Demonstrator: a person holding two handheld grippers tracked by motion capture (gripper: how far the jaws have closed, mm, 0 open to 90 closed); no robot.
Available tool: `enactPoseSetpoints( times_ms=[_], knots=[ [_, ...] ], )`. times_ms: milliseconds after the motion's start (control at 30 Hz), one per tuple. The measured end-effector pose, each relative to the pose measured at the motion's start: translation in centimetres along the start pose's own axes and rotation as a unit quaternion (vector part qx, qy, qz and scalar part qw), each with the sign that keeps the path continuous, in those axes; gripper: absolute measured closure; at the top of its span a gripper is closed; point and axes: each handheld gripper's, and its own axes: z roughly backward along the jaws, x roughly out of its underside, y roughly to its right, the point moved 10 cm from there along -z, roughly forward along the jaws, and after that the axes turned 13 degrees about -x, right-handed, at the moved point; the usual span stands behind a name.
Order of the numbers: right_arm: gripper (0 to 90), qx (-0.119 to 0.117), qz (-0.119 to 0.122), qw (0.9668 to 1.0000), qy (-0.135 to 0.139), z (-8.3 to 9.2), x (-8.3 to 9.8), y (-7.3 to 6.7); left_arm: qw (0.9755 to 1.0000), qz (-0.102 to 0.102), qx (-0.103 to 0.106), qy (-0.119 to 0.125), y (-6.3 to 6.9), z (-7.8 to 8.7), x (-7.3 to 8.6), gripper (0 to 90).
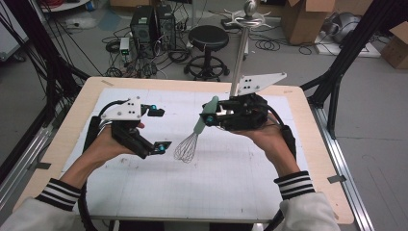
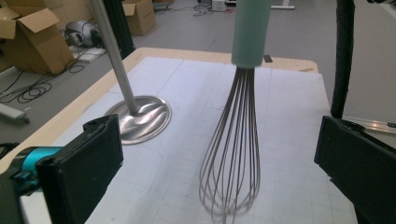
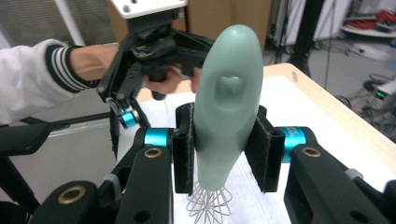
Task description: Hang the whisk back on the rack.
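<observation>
Whisk with a pale green handle and steel wire loops (image 1: 195,134): you have one of it, and it hangs in the air over the white gridded mat (image 1: 226,187), handle up and tilted away from you, wires down and clear of the surface. Your right gripper (image 1: 210,118) holds it. In the right gripper view the two black padded jaws press on either side of the handle (image 3: 226,116), just below the oval hanging hole, with the wire loops (image 3: 208,204) showing beneath the pads.

Your left gripper (image 1: 159,129) has let its jaws spread wide; no earlier picture shows them otherwise. In the left gripper view the two pads (image 2: 88,163) stand far apart at the lower corners, and the wire cage (image 2: 232,154) hangs between them without touching either one. Nothing is held there.

You hold two grippers, one in each hand, and each carries one grey three-cornered plate on top. Your left hand (image 1: 103,147) and right hand (image 1: 267,137) come out of white sleeves with black-and-white striped cuffs.

One steel stand with a round polished base (image 2: 140,116) and a single upright pole rises from the far part of the mat, well behind the whisk. One light wooden table (image 1: 72,125) bears the mat. On the floor beyond it stand one round black stool (image 1: 208,48) and several cardboard boxes (image 1: 303,19).
</observation>
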Motion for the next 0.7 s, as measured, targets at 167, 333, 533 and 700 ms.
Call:
enactPoseSetpoints(
  times_ms=[167, 333, 533, 700],
  knots=[
    [65.8, 0.030, -0.023, 0.9993, -0.006, 1.6, 0.2, 1.0, 0.9999, 0.004, -0.012, -0.003, -0.5, 1.0, 1.2, 1.7],
    [65.7, 0.050, -0.030, 0.9982, -0.011, 2.6, 0.4, 1.6, 0.9997, 0.014, -0.020, -0.006, -0.9, 2.2, 2.8, 1.7],
    [65.7, 0.067, -0.036, 0.9968, -0.025, 3.6, 0.4, 2.3, 0.9989, 0.033, -0.030, -0.015, -1.5, 3.6, 4.9, 1.7],
    [65.7, 0.080, -0.042, 0.9952, -0.037, 4.4, 0.3, 2.9, 0.9978, 0.049, -0.044, -0.011, -1.9, 4.8, 6.1, 1.7]
  ],
)
